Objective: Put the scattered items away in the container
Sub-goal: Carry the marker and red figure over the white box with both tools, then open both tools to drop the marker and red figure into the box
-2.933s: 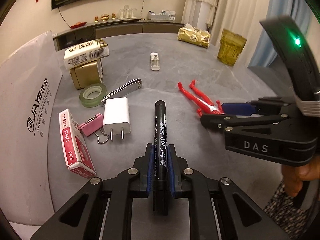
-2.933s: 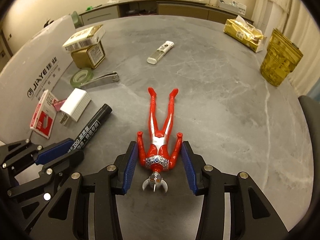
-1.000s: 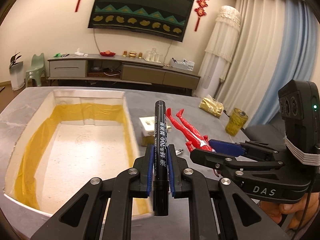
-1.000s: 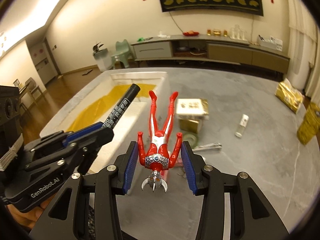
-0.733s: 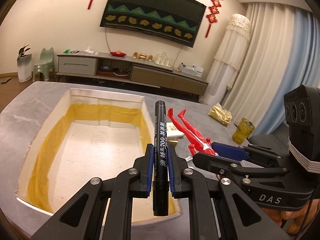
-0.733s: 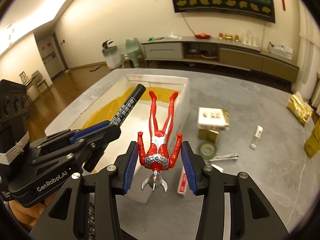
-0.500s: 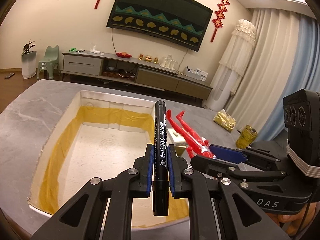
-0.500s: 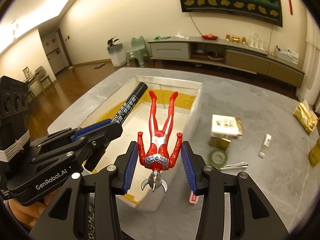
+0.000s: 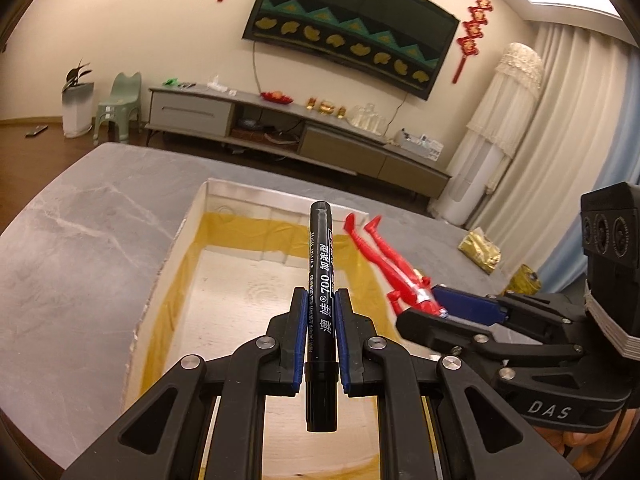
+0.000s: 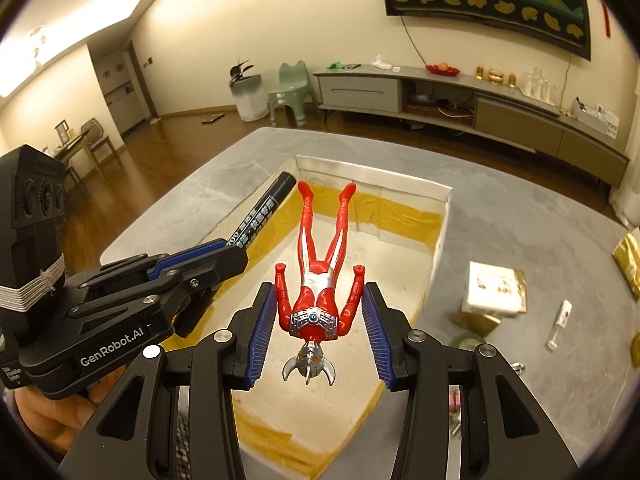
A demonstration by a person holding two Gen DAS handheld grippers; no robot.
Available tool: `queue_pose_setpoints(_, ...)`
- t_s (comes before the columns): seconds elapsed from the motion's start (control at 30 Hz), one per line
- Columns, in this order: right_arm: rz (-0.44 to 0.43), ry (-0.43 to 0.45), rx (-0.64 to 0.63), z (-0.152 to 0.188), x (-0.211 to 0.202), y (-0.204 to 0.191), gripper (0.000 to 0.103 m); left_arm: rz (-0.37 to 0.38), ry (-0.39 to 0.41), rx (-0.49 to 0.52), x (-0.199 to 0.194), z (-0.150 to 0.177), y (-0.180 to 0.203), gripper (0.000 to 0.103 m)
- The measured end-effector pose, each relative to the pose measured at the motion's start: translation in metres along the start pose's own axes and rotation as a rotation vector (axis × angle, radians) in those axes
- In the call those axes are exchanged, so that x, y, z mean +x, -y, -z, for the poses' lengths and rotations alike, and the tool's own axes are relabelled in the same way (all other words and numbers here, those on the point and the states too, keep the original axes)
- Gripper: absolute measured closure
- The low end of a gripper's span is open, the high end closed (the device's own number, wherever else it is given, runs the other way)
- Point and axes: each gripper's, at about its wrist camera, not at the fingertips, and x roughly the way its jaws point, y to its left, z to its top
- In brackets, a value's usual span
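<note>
Left wrist view: the left gripper is closed on a black marker pen, whose barrel is clamped between the blue pads and points straight ahead, capped tip forward. Beneath and ahead of this gripper lies the open white box, its inner walls lined with yellow tape, resting on the grey marble-patterned bench. To the right of the left gripper, the right gripper holds a red toy figure, legs pointing forward over the box's right wall. Beyond the right gripper, a gold foil packet lies on the bench. Right wrist view: the right gripper grips the red toy figure by its arms between ribbed blue pads, head toward the camera and legs extended forward; the figure hangs above the interior of the white box. To the left, the left gripper holds the black marker pen slanted over the box's left wall, with part of a hand visible below it. To the right of the right gripper, outside the box, the bench carries a small white-topped carton stacked on a gold box, a small white tube, and a green roll of tape partly hidden behind the gripper.
</note>
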Motion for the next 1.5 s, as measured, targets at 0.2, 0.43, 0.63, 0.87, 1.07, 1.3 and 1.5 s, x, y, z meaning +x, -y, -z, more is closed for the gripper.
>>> queue_pose_setpoints(0.2, -0.017, -0.027, 0.007, -0.016, 0.023, 0.005, 0.057, -0.032, -0.045, 0.003, 0.016, -0.013, -0.012, 0.089)
queue_pose_setpoints(0.43, -0.004, -0.079, -0.023, -0.032, 0.052, 0.009, 0.057, -0.042, -0.131, -0.005, 0.042, -0.03, -0.019, 0.089)
queue_pose_setpoints(0.63, 0.014, -0.155, -0.04, -0.042, 0.084, 0.02, 0.057, -0.074, -0.203, -0.001, 0.067, -0.04, -0.022, 0.089)
queue_pose_setpoints(0.87, 0.033, -0.212, -0.059, -0.051, 0.113, 0.027, 0.054, -0.156, -0.252, 0.004, 0.097, -0.047, -0.029, 0.088)
queue_pose_setpoints(1.07, 0.047, -0.234, -0.088, -0.05, 0.121, 0.03, 0.053, -0.189, -0.28, -0.025, 0.112, -0.049, -0.048, 0.053)
queue_pose_setpoints(1.3, 0.01, -0.209, -0.04, -0.043, 0.114, 0.037, 0.053, -0.189, -0.273, -0.003, 0.101, -0.047, -0.045, 0.053)
queue_pose_setpoints(1.5, -0.018, -0.206, -0.041, -0.039, 0.102, 0.034, 0.053, -0.207, -0.27, 0.063, 0.089, -0.038, -0.027, 0.053)
